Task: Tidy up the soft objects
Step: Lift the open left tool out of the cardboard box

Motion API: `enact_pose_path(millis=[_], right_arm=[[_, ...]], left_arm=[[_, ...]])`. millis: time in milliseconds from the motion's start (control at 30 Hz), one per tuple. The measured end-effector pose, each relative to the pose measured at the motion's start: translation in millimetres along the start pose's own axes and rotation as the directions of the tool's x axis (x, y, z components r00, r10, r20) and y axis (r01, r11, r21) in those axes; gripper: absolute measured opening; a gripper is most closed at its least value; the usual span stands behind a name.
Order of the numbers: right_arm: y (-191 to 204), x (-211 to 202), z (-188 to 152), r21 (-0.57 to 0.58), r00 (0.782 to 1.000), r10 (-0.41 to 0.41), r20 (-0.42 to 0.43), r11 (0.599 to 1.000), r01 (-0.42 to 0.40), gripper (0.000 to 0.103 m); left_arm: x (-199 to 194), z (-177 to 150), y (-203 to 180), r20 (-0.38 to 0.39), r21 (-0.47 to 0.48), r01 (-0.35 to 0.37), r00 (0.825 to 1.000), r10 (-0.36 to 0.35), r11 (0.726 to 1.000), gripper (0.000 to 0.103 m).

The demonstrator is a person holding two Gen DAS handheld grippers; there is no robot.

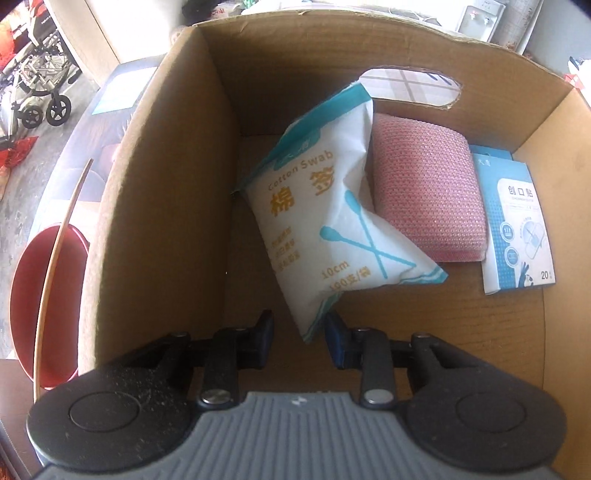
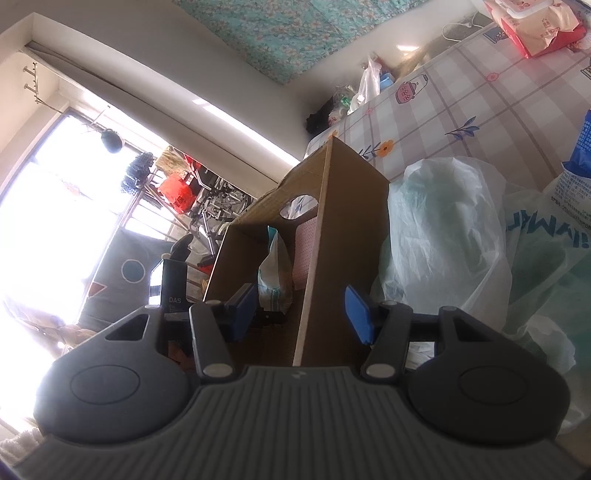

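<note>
In the left wrist view a white and teal cotton swab bag (image 1: 325, 214) stands tilted inside a cardboard box (image 1: 155, 206), leaning on a pink knitted pad (image 1: 424, 192). A blue and white plaster packet (image 1: 517, 221) lies at the right. My left gripper (image 1: 299, 334) is open inside the box, its fingers either side of the bag's lower corner, not gripping it. In the right wrist view my right gripper (image 2: 301, 314) is open, straddling the box's near wall (image 2: 314, 266). The bag (image 2: 275, 269) and pad (image 2: 304, 251) show inside.
A red bucket (image 1: 48, 302) stands left of the box. Crumpled plastic bags (image 2: 454, 229) lie right of the box on a checked tablecloth (image 2: 480, 103). A pink wipes pack (image 2: 535, 22) lies far back. A wheelchair (image 1: 37, 81) is beyond.
</note>
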State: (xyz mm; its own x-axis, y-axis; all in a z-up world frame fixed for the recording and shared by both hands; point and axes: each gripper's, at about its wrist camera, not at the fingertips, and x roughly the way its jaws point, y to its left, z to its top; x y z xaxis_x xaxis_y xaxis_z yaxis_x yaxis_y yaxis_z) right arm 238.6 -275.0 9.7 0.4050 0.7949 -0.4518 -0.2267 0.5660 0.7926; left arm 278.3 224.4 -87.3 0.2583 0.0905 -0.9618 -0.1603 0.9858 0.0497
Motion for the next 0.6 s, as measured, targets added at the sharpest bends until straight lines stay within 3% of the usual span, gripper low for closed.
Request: enact_pose_path(millis=[167,300,433,533,600], right_arm=[[2,0,-4,-0.005,1.0,-0.003,-0.01,1.0,0.003,0.053],[2,-4,-3,-0.006,1.0,-0.014,-0.001,1.0,0.014,0.054],[-1,-4,-5,0.001,1.0,-0.019,0.001,1.0,0.019,0.054],[0,-2,-6,0.001,1.0,-0.018,-0.006,1.0,0.018,0.054],[2,-1,-7,-0.004,1.0,-0.018,-0.01,1.0,0.018,0.054]], left_arm=[[-12,-3,-1,0.091,-0.027,-0.042,0.995,0.045,0.999,0.032],[-32,-7,-5,0.185,-0.001,-0.066,0.981,0.065,0.998,0.04],[-65,-14,-12,0.317,0.01,-0.088,0.945,0.08,0.996,0.044],[-77,-10,-23,0.397,0.065,-0.049,0.918,0.019,0.997,0.044],[-76,-6,-31,0.4,0.115,-0.032,0.917,-0.017,0.993,0.044]])
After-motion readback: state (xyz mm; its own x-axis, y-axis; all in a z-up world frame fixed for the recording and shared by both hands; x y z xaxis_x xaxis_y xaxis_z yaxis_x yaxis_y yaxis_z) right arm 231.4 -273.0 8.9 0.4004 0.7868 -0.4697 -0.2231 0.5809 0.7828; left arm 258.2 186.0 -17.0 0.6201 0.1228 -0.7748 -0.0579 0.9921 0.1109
